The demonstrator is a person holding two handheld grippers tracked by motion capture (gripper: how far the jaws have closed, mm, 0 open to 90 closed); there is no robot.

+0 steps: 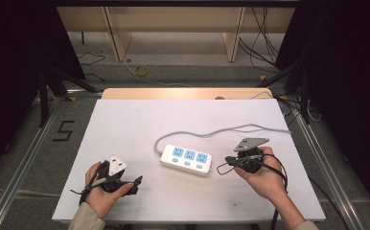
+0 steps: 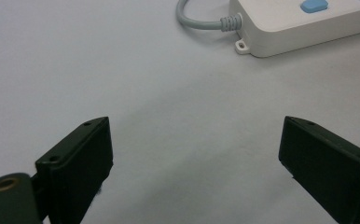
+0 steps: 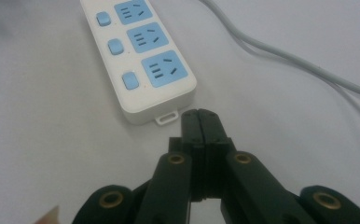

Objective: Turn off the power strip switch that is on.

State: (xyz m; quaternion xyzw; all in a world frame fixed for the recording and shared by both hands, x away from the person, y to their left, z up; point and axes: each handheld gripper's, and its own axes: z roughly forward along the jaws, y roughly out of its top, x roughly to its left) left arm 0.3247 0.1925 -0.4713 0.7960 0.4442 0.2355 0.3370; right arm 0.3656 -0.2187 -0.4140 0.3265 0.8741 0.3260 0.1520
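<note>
A white power strip (image 1: 186, 159) with three blue sockets and blue switches lies flat in the middle of the white table (image 1: 125, 124). Its grey cable (image 1: 250, 128) leaves the strip's left end and curves off to the right edge. My left gripper (image 1: 136, 186) rests low near the front left, pointing right toward the strip, with its jaws wide open and nothing between them (image 2: 194, 154). The strip's cable end (image 2: 304, 28) lies ahead of it. My right gripper (image 1: 221, 166) is shut and empty, its tips (image 3: 200, 116) just short of the strip's right end (image 3: 141, 60).
Two runs of the grey cable (image 3: 285, 56) cross the table to the right of the strip. Beyond the table's far edge is a wooden board (image 1: 183, 93), then floor with loose cables (image 1: 140, 71) and bench legs.
</note>
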